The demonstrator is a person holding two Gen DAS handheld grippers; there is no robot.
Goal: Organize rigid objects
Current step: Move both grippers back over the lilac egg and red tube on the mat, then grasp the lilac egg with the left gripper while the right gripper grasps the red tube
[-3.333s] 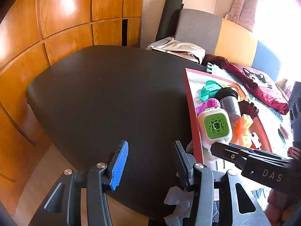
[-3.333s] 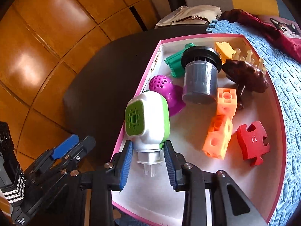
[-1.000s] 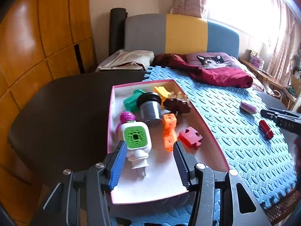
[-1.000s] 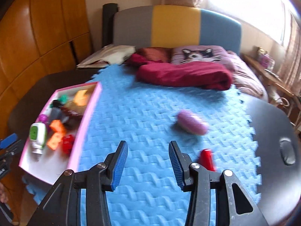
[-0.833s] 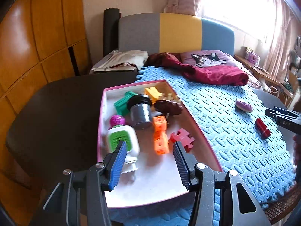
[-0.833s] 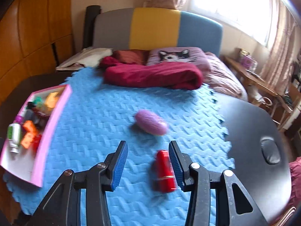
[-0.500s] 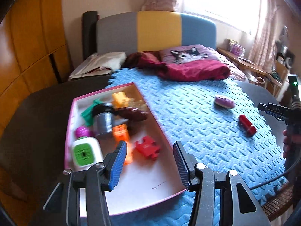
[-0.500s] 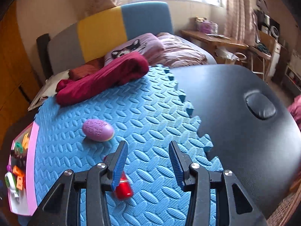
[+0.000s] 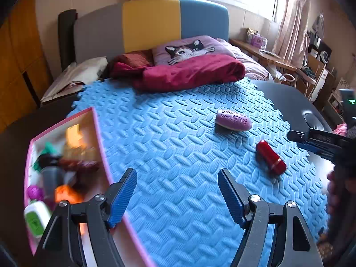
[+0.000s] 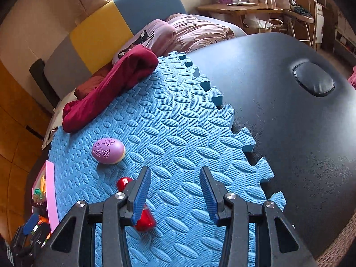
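A red cylinder (image 9: 270,160) and a purple oval case (image 9: 233,120) lie on the blue foam mat (image 9: 178,138). A pink-rimmed tray (image 9: 100,146) at the left holds several toys, among them a white-and-green device (image 9: 35,218). My left gripper (image 9: 178,197) is open and empty over the mat beside the tray. My right gripper (image 10: 174,197) is open and empty, low over the mat; the red cylinder (image 10: 142,219) lies partly behind its left finger, and the purple case (image 10: 108,150) is farther left. The right gripper also shows in the left wrist view (image 9: 320,140).
A dark red blanket (image 9: 189,72) and a cat pillow (image 9: 189,47) lie at the mat's far edge. The black table (image 10: 300,122) extends right of the mat. Wooden panels stand at the left, a desk and shelves at the right.
My left gripper has swung right, from the tray toward the open mat. My right gripper has moved right past the red cylinder, which has slid behind its left finger.
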